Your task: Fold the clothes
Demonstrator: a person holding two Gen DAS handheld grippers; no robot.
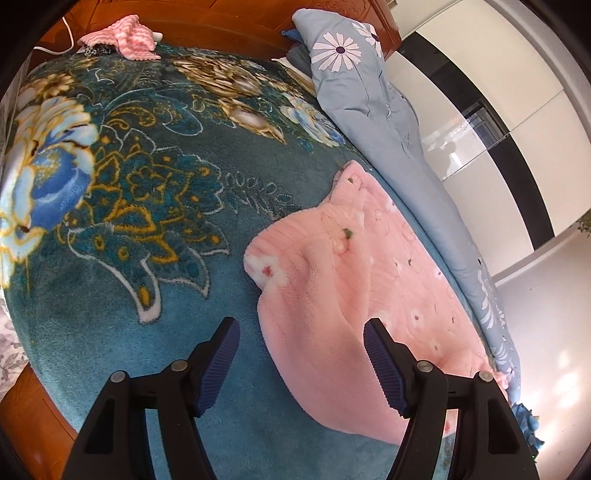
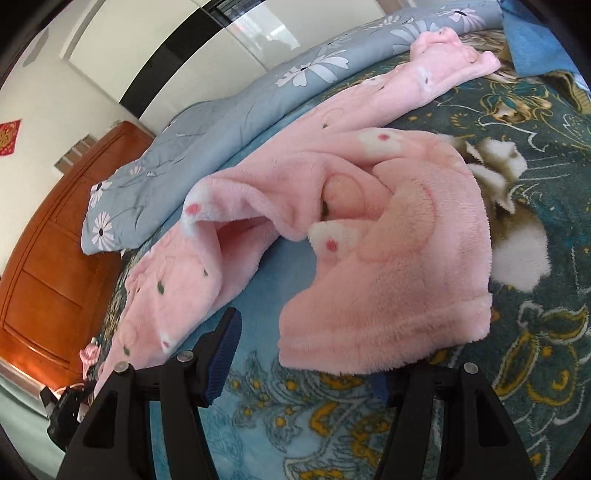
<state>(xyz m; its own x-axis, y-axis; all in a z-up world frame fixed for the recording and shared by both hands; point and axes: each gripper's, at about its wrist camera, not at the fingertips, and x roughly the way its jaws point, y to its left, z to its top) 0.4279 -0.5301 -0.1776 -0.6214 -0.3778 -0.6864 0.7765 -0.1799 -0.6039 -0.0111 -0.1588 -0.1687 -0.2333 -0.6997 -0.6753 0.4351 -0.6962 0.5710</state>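
A pink fleece garment [image 1: 351,277] with small flower prints lies crumpled on the teal flowered blanket [image 1: 147,184] of a bed. My left gripper [image 1: 301,332] hovers open over the garment's near left edge, its right finger above the fleece and its left finger above bare blanket. In the right wrist view the same garment [image 2: 388,258] is bunched in loose folds, with a sleeve or leg trailing away to the upper right. My right gripper [image 2: 306,350] is open. Its left finger [image 2: 225,332] is free, and its right fingertip is hidden under a hanging fold of the fleece.
A grey-blue daisy-print quilt [image 1: 369,110] lies along the far side of the bed [image 2: 258,99]. A pink-and-white striped cloth [image 1: 129,37] sits by the wooden headboard [image 1: 221,22]. White wardrobe doors [image 1: 480,110] stand beyond, and a wooden panel [image 2: 55,240] stands at the left.
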